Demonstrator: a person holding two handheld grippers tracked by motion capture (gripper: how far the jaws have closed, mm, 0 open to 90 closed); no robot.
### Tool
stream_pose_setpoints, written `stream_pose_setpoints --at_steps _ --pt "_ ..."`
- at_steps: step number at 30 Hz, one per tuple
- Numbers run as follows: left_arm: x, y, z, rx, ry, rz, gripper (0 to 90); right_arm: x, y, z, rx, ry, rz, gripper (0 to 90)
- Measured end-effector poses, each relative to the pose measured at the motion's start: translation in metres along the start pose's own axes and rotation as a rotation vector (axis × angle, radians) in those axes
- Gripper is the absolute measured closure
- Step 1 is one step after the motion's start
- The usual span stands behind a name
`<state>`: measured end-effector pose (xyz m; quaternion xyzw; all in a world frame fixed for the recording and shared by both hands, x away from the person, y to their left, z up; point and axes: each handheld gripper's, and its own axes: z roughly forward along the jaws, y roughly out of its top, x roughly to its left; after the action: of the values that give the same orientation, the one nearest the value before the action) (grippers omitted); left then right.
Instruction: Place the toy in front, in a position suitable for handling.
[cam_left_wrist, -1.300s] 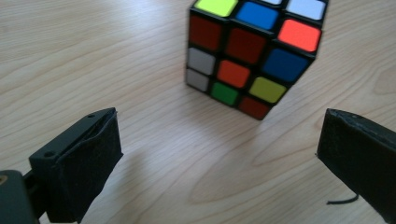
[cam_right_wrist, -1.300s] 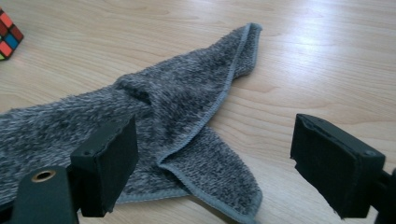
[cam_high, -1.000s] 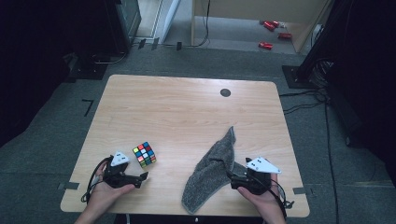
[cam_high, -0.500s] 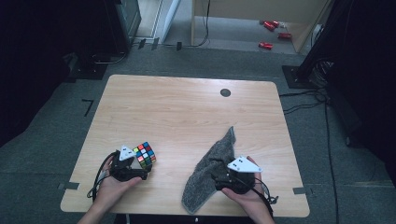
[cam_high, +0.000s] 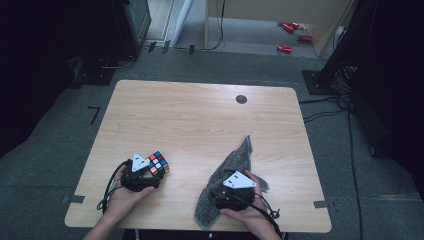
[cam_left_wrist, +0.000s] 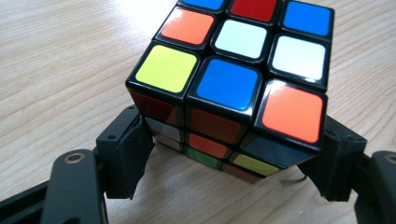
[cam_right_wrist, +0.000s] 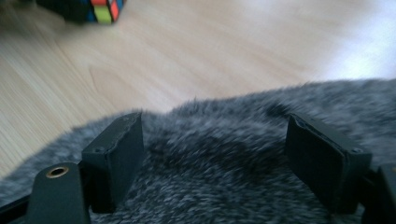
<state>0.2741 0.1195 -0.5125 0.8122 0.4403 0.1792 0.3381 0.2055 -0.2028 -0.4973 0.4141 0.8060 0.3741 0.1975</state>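
Left tool (cam_left_wrist: 224, 186), whose jaws have just been closing, pinches the puzzle cube (cam_left_wrist: 233, 88) near the worktop's (cam_high: 200, 115) front left, while the right tool (cam_right_wrist: 229, 154) hangs spread over the grey cloth (cam_right_wrist: 233, 140), likely needing to lower and close next.

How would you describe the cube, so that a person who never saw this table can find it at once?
Look at the wooden table, at the near left part by the person's left hand. There the cube sits between the jaws of the left gripper. It is small and hard, with bright coloured squares in black edges, unlike the soft grey cloth to its right.
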Motion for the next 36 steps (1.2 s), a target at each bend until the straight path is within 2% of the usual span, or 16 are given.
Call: stream_pose_setpoints --at_steps 1,4,5,7,8,9,10,11,12,13,20,26,32,34,35,36 --pt "-0.001 0.001 0.001 0.000 0.003 0.005 26.5 0.001 -0.004 0.008 0.031 -0.009 -0.001 22.0" --pt "-0.003 0.002 0.003 -0.007 0.005 0.008 28.5 0.000 -0.007 0.013 0.049 -0.019 0.007 24.9" --pt "-0.004 0.003 0.003 -0.010 0.005 0.010 30.0 -0.002 -0.010 0.016 0.069 -0.035 0.009 31.1" --pt "-0.007 0.005 0.006 -0.010 0.009 0.012 31.6 -0.005 -0.012 0.015 0.068 -0.020 0.027 39.4" --pt "-0.007 0.005 0.006 -0.010 0.009 0.012 32.3 -0.005 -0.012 0.015 0.068 -0.020 0.027 39.4" --pt "-0.009 0.008 0.008 -0.011 0.007 0.005 33.1 -0.008 -0.013 0.014 0.062 -0.026 0.027 49.6" --pt "-0.009 0.008 0.008 -0.011 0.007 0.005 33.1 -0.008 -0.013 0.014 0.062 -0.026 0.027 49.6" --pt "-0.010 0.010 0.010 -0.011 0.012 0.007 33.2 -0.013 -0.013 0.012 0.058 -0.033 0.034 57.0" --pt "-0.010 0.010 0.010 -0.011 0.012 0.007 33.2 -0.013 -0.013 0.012 0.058 -0.033 0.034 57.0" --pt "-0.013 0.012 0.013 -0.017 0.019 0.004 33.3 -0.016 -0.015 0.011 0.054 -0.031 0.040 60.8" --pt "-0.019 0.015 0.017 -0.023 0.024 0.013 33.9 -0.020 -0.017 0.008 0.045 -0.050 0.033 65.4" --pt "-0.025 0.017 0.019 -0.026 -0.009 0.025 34.0 -0.035 -0.021 0.004 0.042 -0.078 0.056 65.5" --pt "-0.041 0.018 0.020 -0.025 -0.070 0.075 34.0 -0.050 -0.025 -0.001 0.036 -0.101 0.091 65.5" --pt "-0.044 0.018 0.020 -0.028 -0.079 0.083 34.0 -0.052 -0.025 -0.001 0.034 -0.103 0.097 65.5" --pt "-0.050 0.018 0.020 -0.033 -0.102 0.103 34.1 -0.056 -0.026 -0.002 0.034 -0.107 0.103 65.5" --pt "-0.050 0.018 0.020 -0.033 -0.102 0.103 34.1 -0.056 -0.026 -0.002 0.034 -0.107 0.103 65.5"
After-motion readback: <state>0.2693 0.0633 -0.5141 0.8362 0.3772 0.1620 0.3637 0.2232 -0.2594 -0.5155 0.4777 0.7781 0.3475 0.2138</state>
